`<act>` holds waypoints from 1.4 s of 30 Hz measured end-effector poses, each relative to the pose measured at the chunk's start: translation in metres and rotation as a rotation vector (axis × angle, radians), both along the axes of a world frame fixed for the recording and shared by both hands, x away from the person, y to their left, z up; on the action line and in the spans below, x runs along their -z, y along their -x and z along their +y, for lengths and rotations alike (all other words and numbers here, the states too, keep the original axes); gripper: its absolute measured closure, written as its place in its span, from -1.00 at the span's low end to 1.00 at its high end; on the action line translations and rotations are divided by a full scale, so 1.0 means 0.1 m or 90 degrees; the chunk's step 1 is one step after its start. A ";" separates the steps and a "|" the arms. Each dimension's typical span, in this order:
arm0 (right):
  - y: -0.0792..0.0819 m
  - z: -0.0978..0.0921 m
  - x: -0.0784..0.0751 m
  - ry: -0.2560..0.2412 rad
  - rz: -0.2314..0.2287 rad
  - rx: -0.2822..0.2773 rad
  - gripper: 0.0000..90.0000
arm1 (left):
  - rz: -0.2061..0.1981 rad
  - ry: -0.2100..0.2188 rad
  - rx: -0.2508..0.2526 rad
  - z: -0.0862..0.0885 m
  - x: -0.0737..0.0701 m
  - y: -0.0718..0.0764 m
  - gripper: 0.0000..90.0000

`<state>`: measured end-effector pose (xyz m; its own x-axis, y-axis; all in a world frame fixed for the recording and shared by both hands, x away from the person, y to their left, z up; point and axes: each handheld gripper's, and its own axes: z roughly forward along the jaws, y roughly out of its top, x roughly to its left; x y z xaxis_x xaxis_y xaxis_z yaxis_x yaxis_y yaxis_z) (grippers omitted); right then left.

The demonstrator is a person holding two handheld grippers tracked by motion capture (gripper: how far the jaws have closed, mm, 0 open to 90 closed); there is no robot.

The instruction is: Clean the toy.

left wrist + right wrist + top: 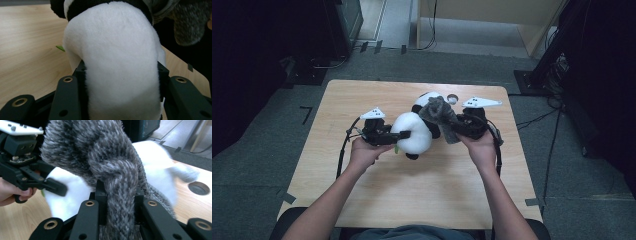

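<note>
A black-and-white panda plush [414, 134] lies on the wooden table [377, 195], just behind its middle. My left gripper [401, 135] is shut on the plush's white body [117, 57], which bulges out between the two jaws. A grey knitted scarf [438, 112] sits at the panda's neck, and my right gripper [451, 126] is shut on it. In the right gripper view the scarf [100, 152] rises from between the jaws of the right gripper [120, 192], with a twist or knot in it. The left gripper [25, 170] shows behind it, pressed into the plush.
A round hole [452, 98] is cut in the table behind the panda's head. A small green scrap [60, 48] lies beside the plush. Cables [343, 150] trail from both grippers. Dark equipment and floor cables surround the table on grey carpet.
</note>
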<state>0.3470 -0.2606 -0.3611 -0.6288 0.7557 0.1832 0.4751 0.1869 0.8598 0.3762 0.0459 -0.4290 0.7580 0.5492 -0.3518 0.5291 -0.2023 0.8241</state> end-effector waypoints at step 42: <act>0.30 0.89 0.59 0.039 0.037 -0.160 0.73 | 0.089 0.003 -0.111 -0.07 0.05 0.04 0.09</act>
